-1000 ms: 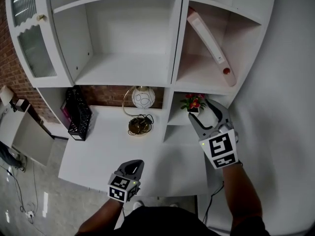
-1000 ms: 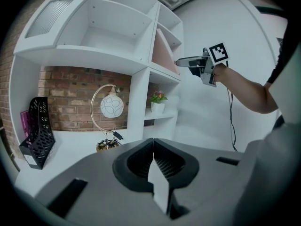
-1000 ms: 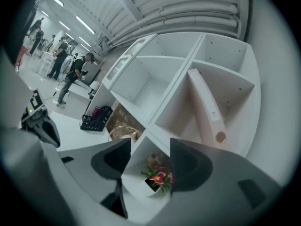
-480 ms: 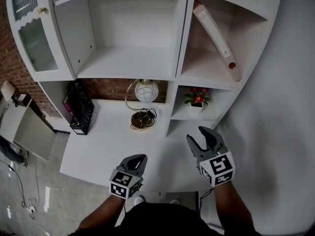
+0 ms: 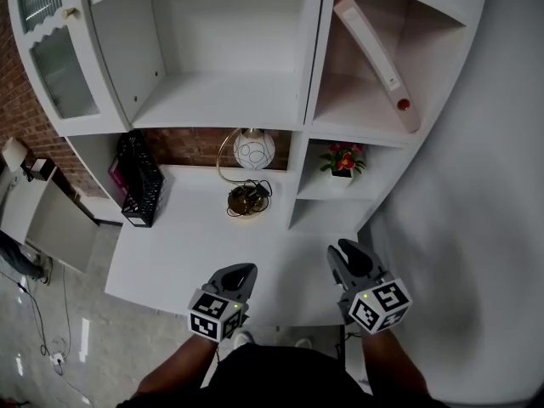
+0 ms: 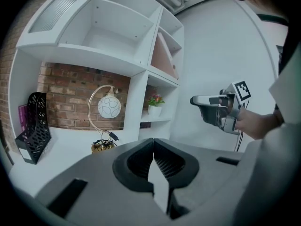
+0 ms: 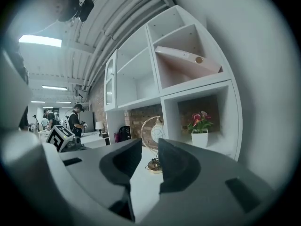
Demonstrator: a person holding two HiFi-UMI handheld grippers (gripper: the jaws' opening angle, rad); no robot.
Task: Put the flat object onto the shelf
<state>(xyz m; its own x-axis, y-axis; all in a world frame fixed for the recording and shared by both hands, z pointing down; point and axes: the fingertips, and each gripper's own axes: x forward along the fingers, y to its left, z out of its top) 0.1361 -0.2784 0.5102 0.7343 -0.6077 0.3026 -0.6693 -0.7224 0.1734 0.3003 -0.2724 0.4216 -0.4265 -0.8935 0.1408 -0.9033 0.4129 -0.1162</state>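
Observation:
The flat object, a pale pink binder [image 5: 374, 51], leans slantwise inside the upper right compartment of the white shelf unit [image 5: 310, 75]; no gripper touches it. It also shows in the right gripper view as the binder [image 7: 187, 58]. My right gripper [image 5: 344, 253] hangs low by the desk's front right corner. Its jaws have just been closing, a gap still shows between them, and they hold nothing. My left gripper [image 5: 240, 272] is over the desk's front edge, jaws together and empty. Its own view shows the left gripper [image 6: 153, 144] shut.
On the white desk [image 5: 195, 249] stand a globe lamp [image 5: 252, 150] with a brass base and a black file rack [image 5: 138, 184]. A potted flower [image 5: 342, 160] fills the small right cubby. A glass cabinet door [image 5: 51, 53] is at upper left. People stand far behind.
My right gripper has come down from beside the flower cubby to the desk's front edge, rolled over, and its jaws have narrowed. The left gripper stayed where it was.

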